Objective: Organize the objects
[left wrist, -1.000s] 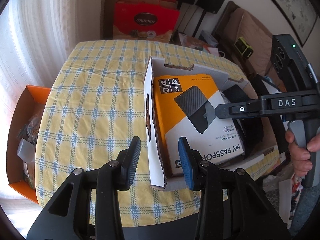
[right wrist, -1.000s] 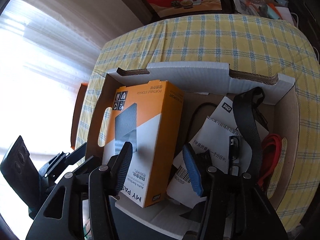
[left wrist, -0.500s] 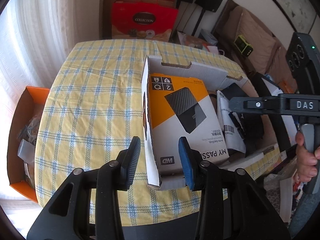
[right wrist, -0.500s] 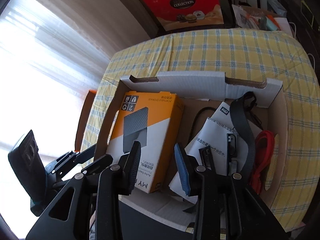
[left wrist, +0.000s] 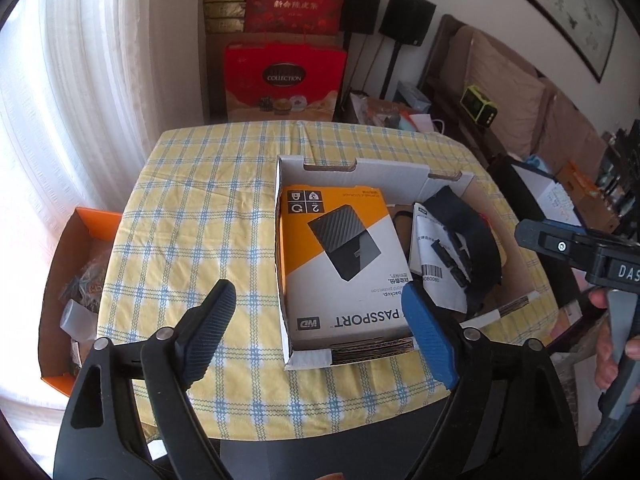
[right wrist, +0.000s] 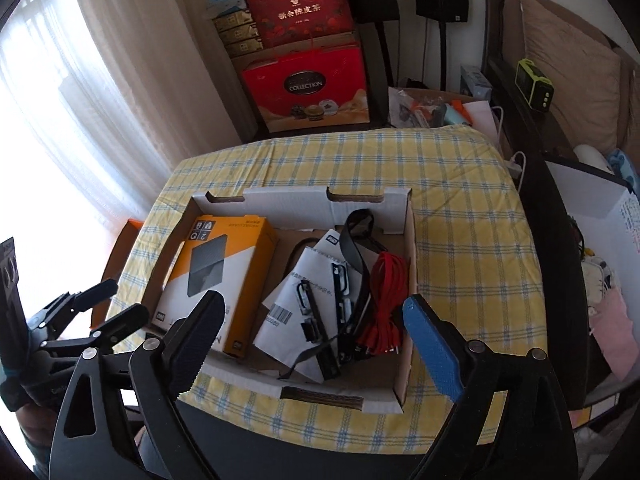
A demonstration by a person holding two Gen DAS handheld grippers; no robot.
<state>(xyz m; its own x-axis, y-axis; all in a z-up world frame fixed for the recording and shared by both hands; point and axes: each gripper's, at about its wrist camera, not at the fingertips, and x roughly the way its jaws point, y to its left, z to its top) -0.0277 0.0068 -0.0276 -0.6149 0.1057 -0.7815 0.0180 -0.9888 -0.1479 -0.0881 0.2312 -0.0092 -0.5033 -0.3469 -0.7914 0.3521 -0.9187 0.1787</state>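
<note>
An open white cardboard box [left wrist: 352,170] [right wrist: 396,216] sits on a table with a yellow checked cloth. Inside lie an orange and white hard-drive box [left wrist: 344,264] [right wrist: 224,272] on the left, a white leaflet [left wrist: 430,260] [right wrist: 296,284], a black strap [left wrist: 468,236] [right wrist: 356,248] and a coiled red cable [right wrist: 386,300]. My left gripper [left wrist: 320,336] is open and empty, held above the table's near edge in front of the box. My right gripper [right wrist: 316,344] is open and empty, above the box's near side; it also shows in the left wrist view [left wrist: 560,246].
An orange box [left wrist: 72,280] of small items stands on the floor left of the table. Red gift boxes [left wrist: 284,76] [right wrist: 312,84] and black speakers stand behind the table. A sofa [right wrist: 568,64] and a white box [right wrist: 588,248] are on the right.
Both grippers have pulled back and up from the box, and both have opened wider. The hard-drive box now lies flat in the cardboard box.
</note>
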